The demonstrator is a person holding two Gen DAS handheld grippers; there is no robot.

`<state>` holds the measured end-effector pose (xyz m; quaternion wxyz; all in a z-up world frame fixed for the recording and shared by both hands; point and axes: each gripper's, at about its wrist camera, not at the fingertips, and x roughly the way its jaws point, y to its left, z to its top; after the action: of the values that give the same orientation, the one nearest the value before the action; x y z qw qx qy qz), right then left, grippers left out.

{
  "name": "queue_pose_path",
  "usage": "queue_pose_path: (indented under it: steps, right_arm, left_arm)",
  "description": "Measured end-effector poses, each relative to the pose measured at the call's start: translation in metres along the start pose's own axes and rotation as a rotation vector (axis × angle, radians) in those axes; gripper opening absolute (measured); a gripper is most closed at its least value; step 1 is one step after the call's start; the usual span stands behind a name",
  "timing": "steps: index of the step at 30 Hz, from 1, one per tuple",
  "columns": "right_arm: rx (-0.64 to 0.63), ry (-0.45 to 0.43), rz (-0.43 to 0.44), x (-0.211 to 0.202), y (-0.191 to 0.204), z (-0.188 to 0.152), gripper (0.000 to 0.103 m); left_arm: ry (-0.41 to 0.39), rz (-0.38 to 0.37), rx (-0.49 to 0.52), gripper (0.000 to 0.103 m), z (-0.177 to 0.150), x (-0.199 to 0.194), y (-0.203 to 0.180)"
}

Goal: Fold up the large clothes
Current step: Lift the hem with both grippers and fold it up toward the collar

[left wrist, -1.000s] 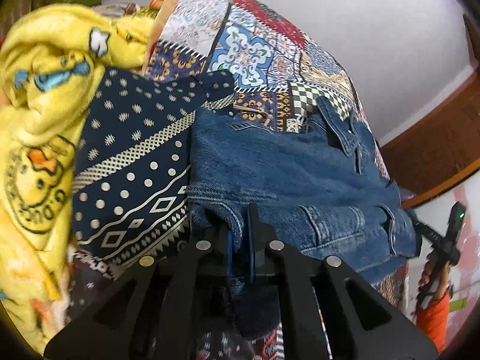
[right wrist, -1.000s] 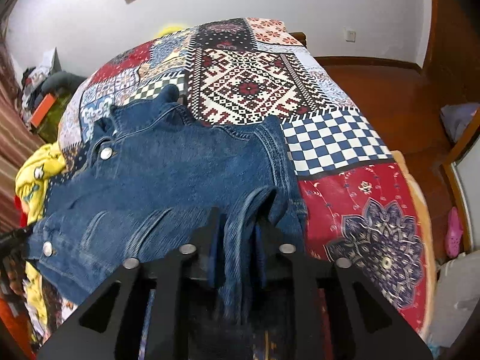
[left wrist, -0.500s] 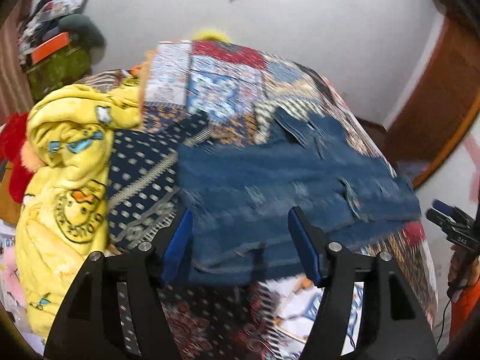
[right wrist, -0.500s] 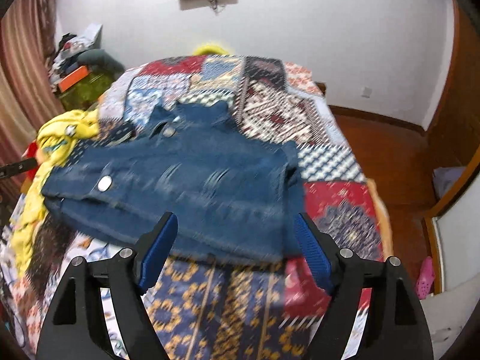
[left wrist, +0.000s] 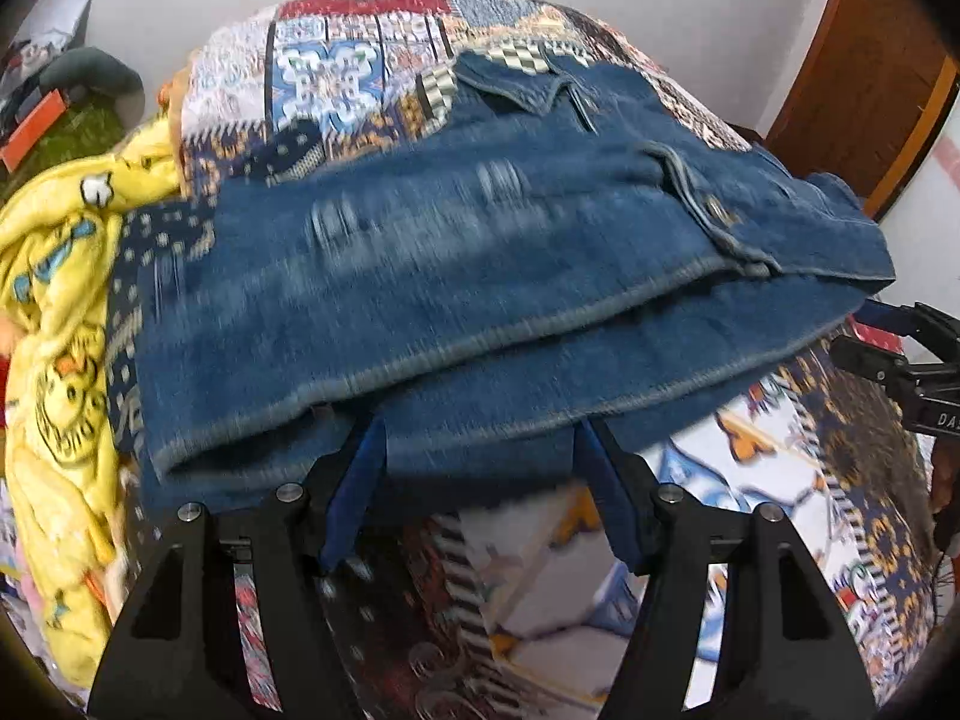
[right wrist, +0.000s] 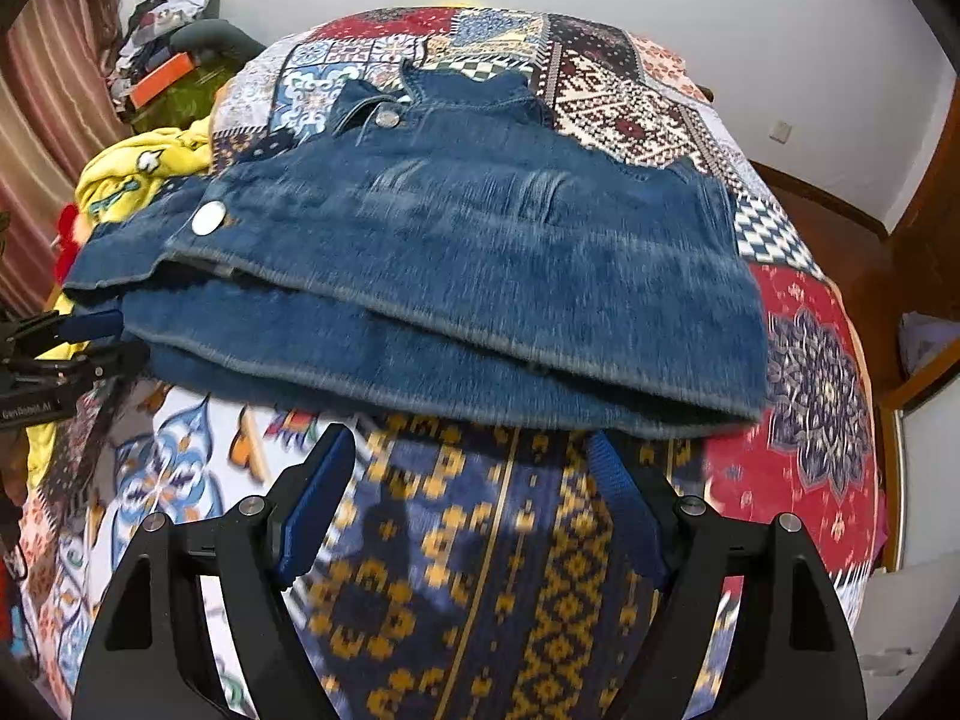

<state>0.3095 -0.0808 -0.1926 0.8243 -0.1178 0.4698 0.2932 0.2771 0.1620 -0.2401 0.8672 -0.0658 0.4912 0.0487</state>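
A blue denim jacket (left wrist: 480,252) (right wrist: 456,252) lies folded in layers on the patchwork bedspread (right wrist: 480,570), collar at the far side. My left gripper (left wrist: 480,429) is open at the jacket's near hem. The hem runs between its blue pads (left wrist: 354,492), and they do not press on it. My right gripper (right wrist: 469,441) is open just short of the near hem, with only bedspread between its fingers. Each gripper shows at the edge of the other's view: the right gripper (left wrist: 900,360) and the left gripper (right wrist: 54,354).
A yellow duck-print blanket (left wrist: 54,360) is bunched along the bed's left side, next to a dark blue patterned cloth (left wrist: 174,222). Clutter with an orange box (right wrist: 165,78) sits by the far left wall. Wooden floor (right wrist: 840,228) and a wooden door frame (left wrist: 864,84) lie to the right.
Both grippers were shut on denim folds a second ago. They have let go, opened wide and drawn back towards the near edge of the bed. The jacket now lies folded.
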Motion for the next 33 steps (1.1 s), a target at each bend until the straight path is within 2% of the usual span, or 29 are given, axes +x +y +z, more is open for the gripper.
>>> queue_pose_path:
  steps: [4,8,10,13,15,17,19,20,23,26,30,33]
  right_arm:
    - [0.002,-0.012,-0.006,0.002,-0.005,0.019,0.077]
    - [-0.014,-0.071,-0.004,-0.008,-0.007,0.037,0.077]
    - [-0.007,-0.082,-0.007,-0.002,-0.012,0.058,0.077]
    - [0.04,-0.083,-0.008,0.015,-0.025,0.083,0.077]
    - [0.071,-0.094,-0.013,0.024,-0.034,0.096,0.077]
    - [0.105,-0.138,-0.067,0.027,-0.04,0.112,0.077]
    - [0.126,-0.214,-0.149,0.017,-0.041,0.119,0.077]
    - [0.131,-0.253,-0.161,0.011,-0.042,0.121,0.077]
    - [0.155,-0.309,-0.102,-0.006,-0.045,0.123,0.077]
    - [0.164,-0.318,-0.035,-0.016,-0.043,0.117,0.077]
    - [0.119,-0.238,0.013,-0.006,-0.03,0.106,0.077]
    - [0.043,-0.153,0.006,0.017,-0.011,0.095,0.077]
  left_arm:
    - [-0.042,0.014,-0.022,0.065,0.025,-0.004,0.016]
    - [-0.074,0.045,-0.013,0.065,0.054,0.0,0.03]
    - [-0.067,0.092,0.012,0.065,0.072,0.013,0.034]
    - [-0.066,0.116,0.012,0.065,0.096,0.026,0.042]
    - [-0.092,0.186,-0.002,0.065,0.113,0.029,0.05]
    - [-0.131,0.266,-0.028,0.065,0.126,0.027,0.061]
    - [-0.163,0.309,-0.086,0.065,0.137,0.02,0.078]
    - [-0.172,0.316,-0.117,0.065,0.14,0.016,0.087]
    - [-0.204,0.258,-0.174,0.065,0.137,-0.004,0.103]
    - [-0.216,0.202,-0.172,0.066,0.127,-0.02,0.103]
    - [-0.183,0.139,-0.119,0.077,0.105,-0.021,0.082]
    - [-0.126,0.117,-0.032,0.078,0.092,-0.005,0.058]
